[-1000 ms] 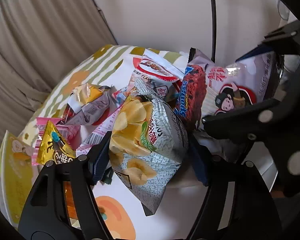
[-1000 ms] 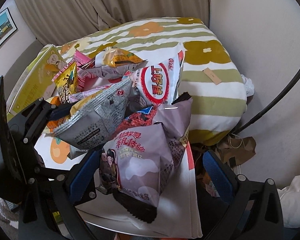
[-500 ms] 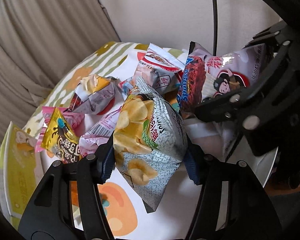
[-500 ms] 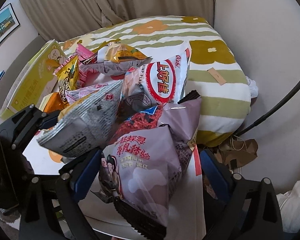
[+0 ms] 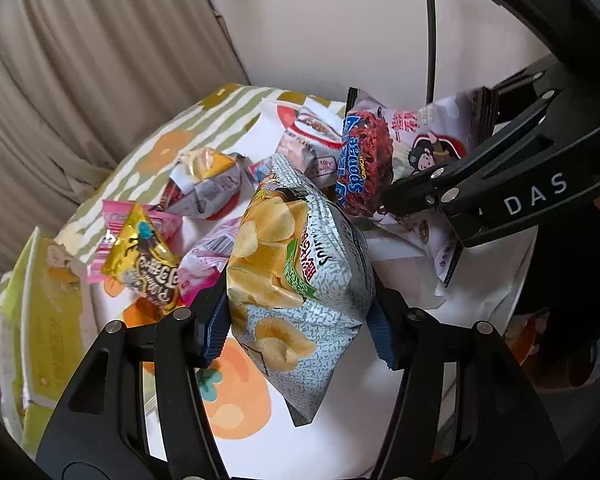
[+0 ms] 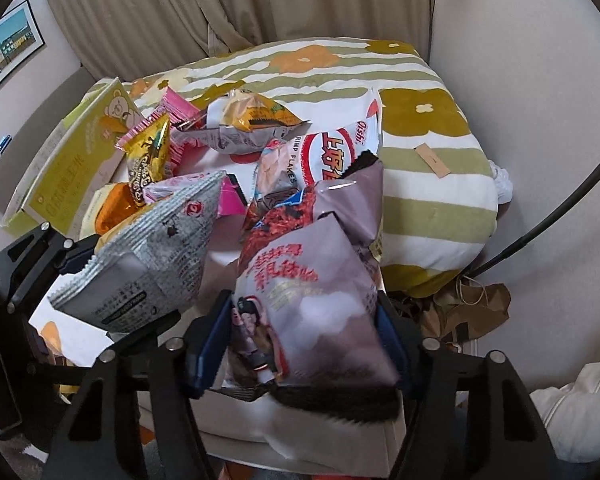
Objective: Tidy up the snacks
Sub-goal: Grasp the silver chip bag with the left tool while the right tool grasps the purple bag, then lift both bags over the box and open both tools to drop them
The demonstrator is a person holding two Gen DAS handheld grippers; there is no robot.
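Potato chip bag (image 5: 296, 272), silver with yellow chips printed, sat clamped across its middle by the left gripper (image 5: 300, 320), both blue pads pressed into its sides, lower end hanging free above the white sheet (image 5: 404, 364). Purple snack bag (image 6: 312, 300) stood between the fingers of the right gripper (image 6: 304, 344); those fingers were closing, and the pads appeared to bear on the bag's sides, though motion blur at its lower edge made firm contact hard to confirm. Both bags held near each other at the front of the pile, chip bag to the left in the right wrist view. Beyond them, loose and unsorted: a red-and-white shrimp flakes bag (image 6: 332, 152), a Sponge Crunch pack (image 5: 364, 168) against the purple bag, a crumpled silver-orange bag (image 6: 252, 124), a gold triangular pack (image 6: 148, 156), pink wrappers (image 6: 176, 112). A yellow-green carton (image 6: 64, 160) lay open at the far left, apparently with nothing in it. All rested on a surface draped with a flowered, striped blanket (image 6: 420, 108); curtain (image 6: 228, 0) behind. Judgement: task at an early stage, with two items picked, nothing visibly grouped or stowed, and most of the heap left to sort.
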